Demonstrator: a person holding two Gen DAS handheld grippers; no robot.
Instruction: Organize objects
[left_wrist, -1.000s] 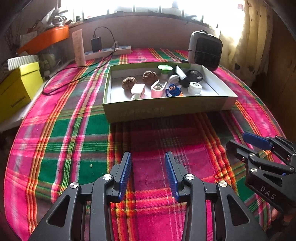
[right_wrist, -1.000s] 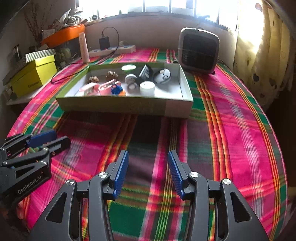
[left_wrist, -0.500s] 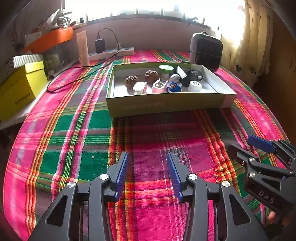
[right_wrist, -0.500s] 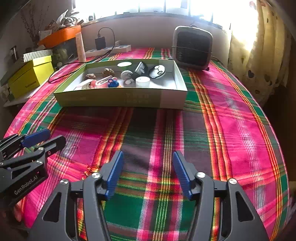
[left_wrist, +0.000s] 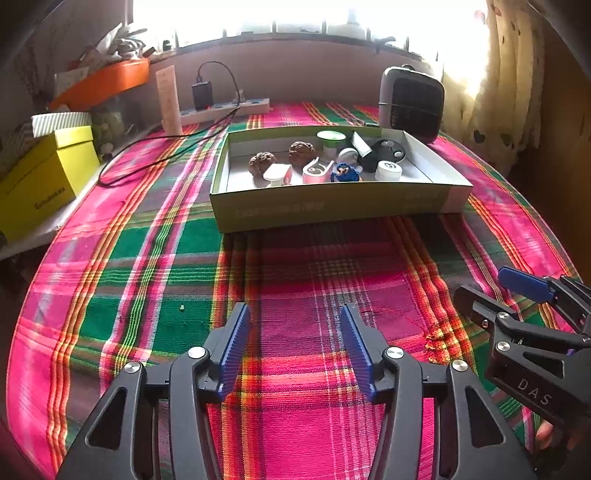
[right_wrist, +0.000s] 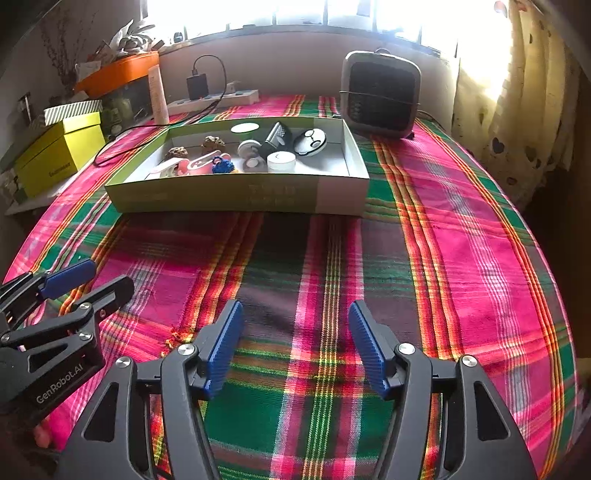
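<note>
Box of objects: the shallow green box (left_wrist: 332, 206) sits ahead of both tongs on the plaid-covered surface (left_wrist: 147, 258), with a stretch of bare cloth between it and them.
Left tongs (left_wrist: 293, 347): empty, nothing between the blue pads; the jaws have just been opening and now stand moderately wide.
Right tongs (right_wrist: 295, 343): empty as well; the jaws have just been opening and stand wide.
Bearing from left tongs: the box lies ahead and slightly to the right, its near wall facing the tongs.
Bearing from right tongs: the box lies ahead and to the left; its right end is about in line with these tongs.
Long axis: the box runs left to right across both views, so its long near wall is what either approach meets first.
Contents: two brown nuts (left_wrist: 263, 164) at the left end, pink-and-white pieces and a blue item (left_wrist: 345, 173) in the middle, a white cap (left_wrist: 388, 170) and a black disc (left_wrist: 388, 149) toward the right.
Nearer hand: judged by bearing, the left suits the nuts and the right suits the cap and disc; neither looks clearly closer to the box.
Beyond: a small heater (left_wrist: 410, 103) stands just behind the box's right end.
</note>
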